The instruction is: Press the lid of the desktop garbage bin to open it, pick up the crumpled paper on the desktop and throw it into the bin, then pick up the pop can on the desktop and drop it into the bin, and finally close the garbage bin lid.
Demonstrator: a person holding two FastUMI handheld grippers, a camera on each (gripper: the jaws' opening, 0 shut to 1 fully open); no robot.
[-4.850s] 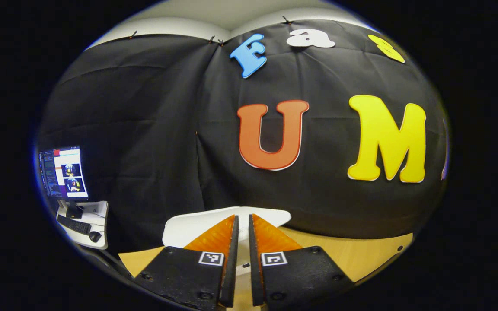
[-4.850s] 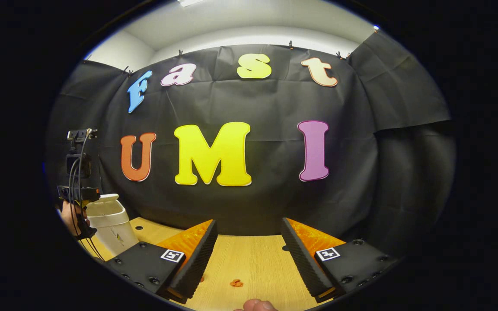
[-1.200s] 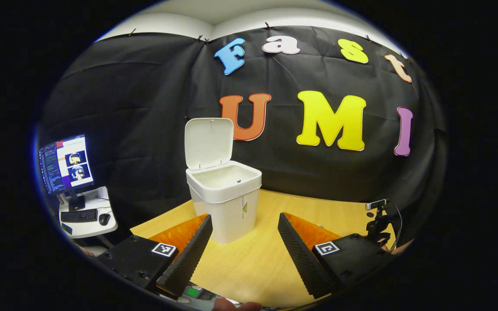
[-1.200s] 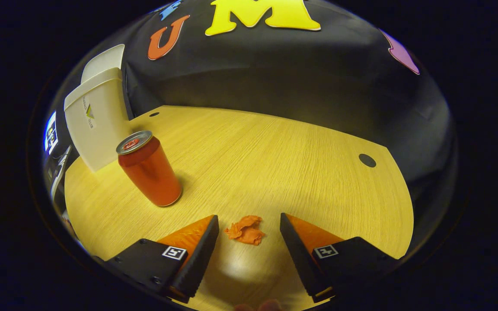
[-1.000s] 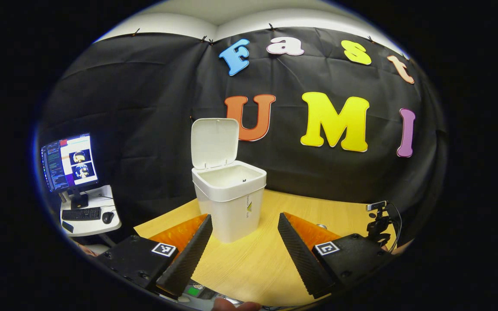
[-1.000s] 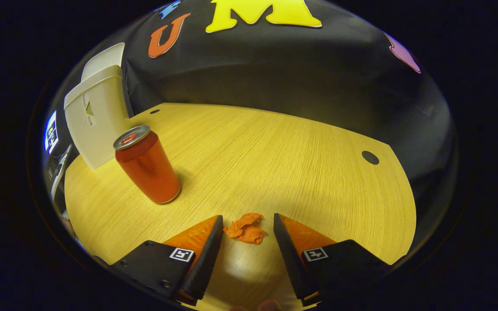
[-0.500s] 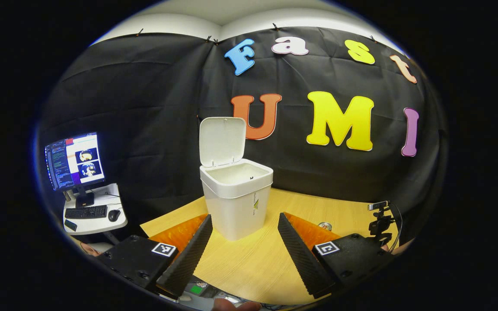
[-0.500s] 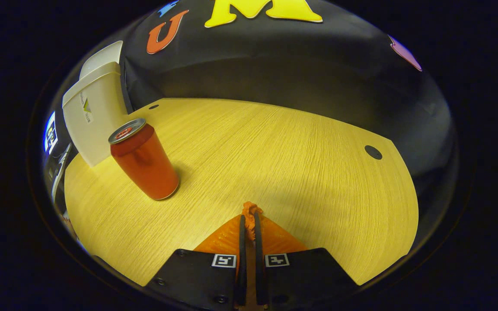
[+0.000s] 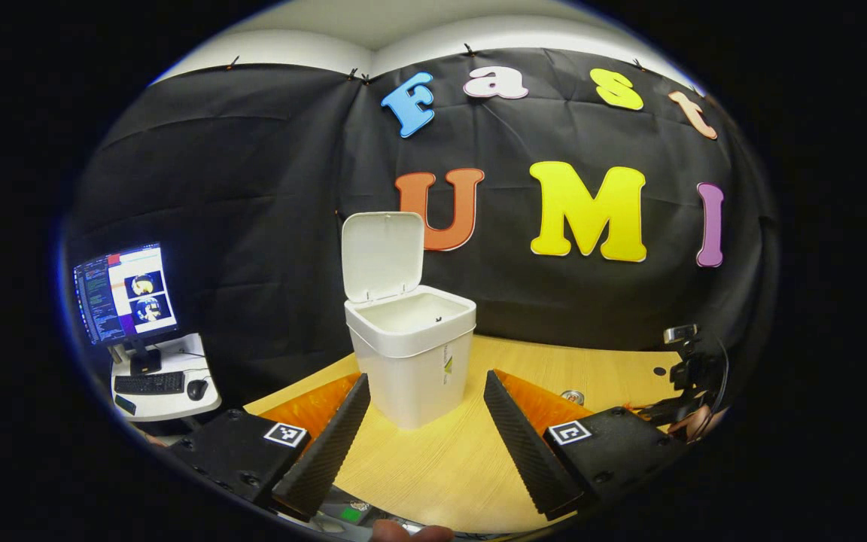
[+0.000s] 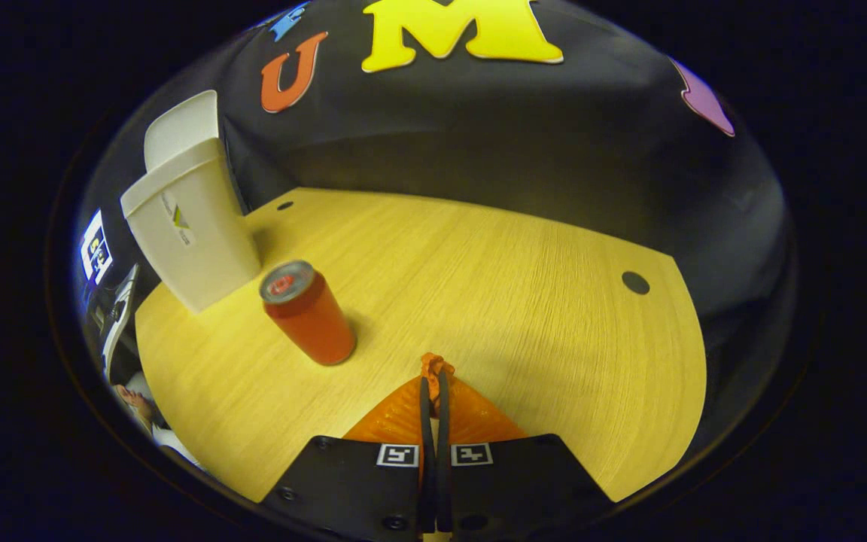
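**Paper pinched and lifted, bin open and waiting**

On the wooden desktop (image 10: 494, 286), seen in the right gripper view, the right gripper (image 10: 433, 380) has closed its 2 fingers until almost no gap is left, and a tuft of the crumpled paper (image 10: 434, 366) pokes out at their tips. About 1 second ago those fingers stood wide on either side of the paper as it lay on the wood; since the pinch, the table looks farther below, which suggests the paper has been raised off it. So the pick-up seems done, and the carry to the bin looks like the next step.

The pop can (image 10: 307, 312) stands upright just to the left, between the gripper and the garbage bin (image 10: 193, 226).

In the left gripper view, the left gripper (image 9: 424, 444) holds its 2 fingers wide apart, gripping nothing and touching nothing. The garbage bin (image 9: 415, 361) stands beyond them, its lid (image 9: 382, 254) tipped upright and the mouth open.
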